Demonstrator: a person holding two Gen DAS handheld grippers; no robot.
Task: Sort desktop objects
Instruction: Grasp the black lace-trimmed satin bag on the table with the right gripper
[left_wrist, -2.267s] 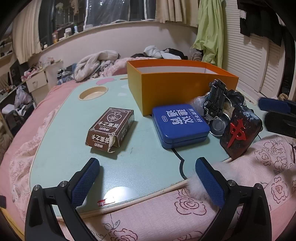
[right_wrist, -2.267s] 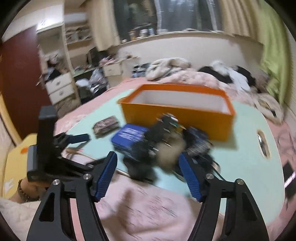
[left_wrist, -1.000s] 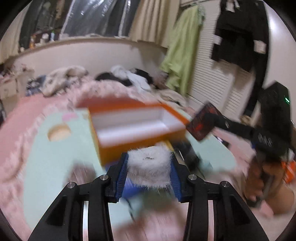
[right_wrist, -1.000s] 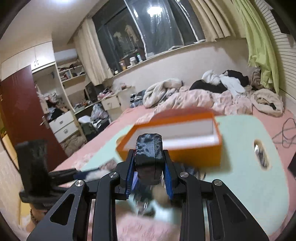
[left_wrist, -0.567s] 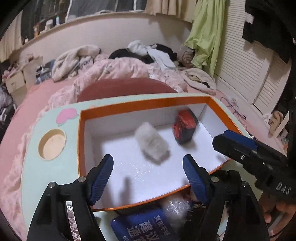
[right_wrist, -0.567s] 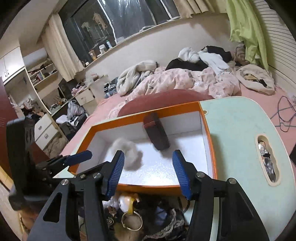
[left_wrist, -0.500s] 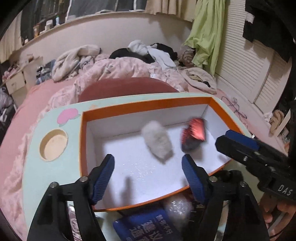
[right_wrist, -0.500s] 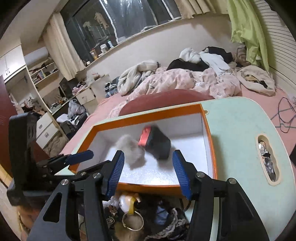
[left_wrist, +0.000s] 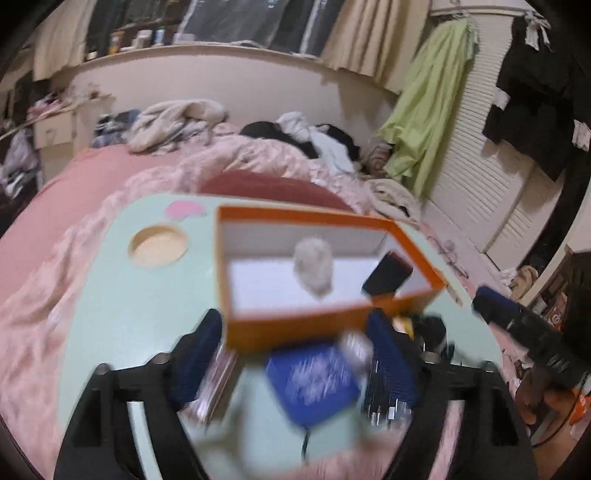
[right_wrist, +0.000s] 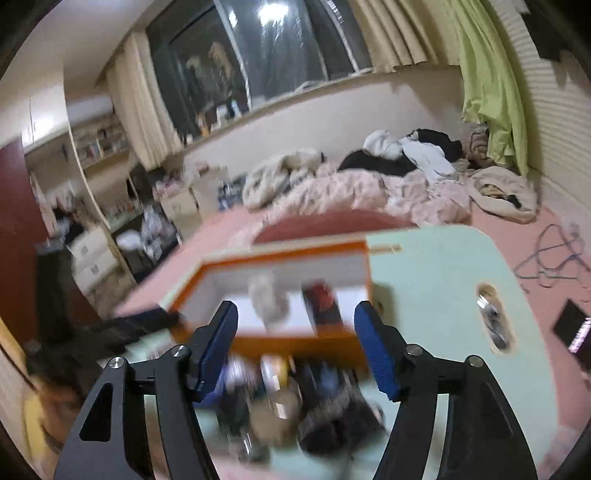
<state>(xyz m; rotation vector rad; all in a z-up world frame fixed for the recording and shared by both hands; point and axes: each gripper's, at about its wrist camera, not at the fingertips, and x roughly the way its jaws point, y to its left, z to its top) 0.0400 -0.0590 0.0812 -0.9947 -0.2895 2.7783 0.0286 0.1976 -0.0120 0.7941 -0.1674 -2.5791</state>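
Note:
An orange box (left_wrist: 332, 321) with a white inside stands on the mint-green table (left_wrist: 122, 306). Inside it lie a white fluffy ball (left_wrist: 313, 266) and a black-and-red block (left_wrist: 386, 275); both also show in the right wrist view, the ball (right_wrist: 267, 297) left of the block (right_wrist: 323, 301). My left gripper (left_wrist: 295, 354) hangs over the box's near wall, its jaws opening, nothing between them. My right gripper (right_wrist: 299, 343) is likewise near the box's front, jaws opening and empty. A blue tin (left_wrist: 314, 380) lies in front of the box. Both views are blurred.
A heap of small dark and metal items (right_wrist: 314, 402) lies in front of the box. A round cup hole (left_wrist: 159, 246) sits in the table at the left. Pink bedding (left_wrist: 44, 258) surrounds the table. A person's hand (left_wrist: 546, 402) holds the right gripper's body.
Both grippers opened and dropped their loads: the fluffy ball and the black-and-red block now lie in the orange box. Both cameras have since pulled back and lower, bringing the blue tin into view.

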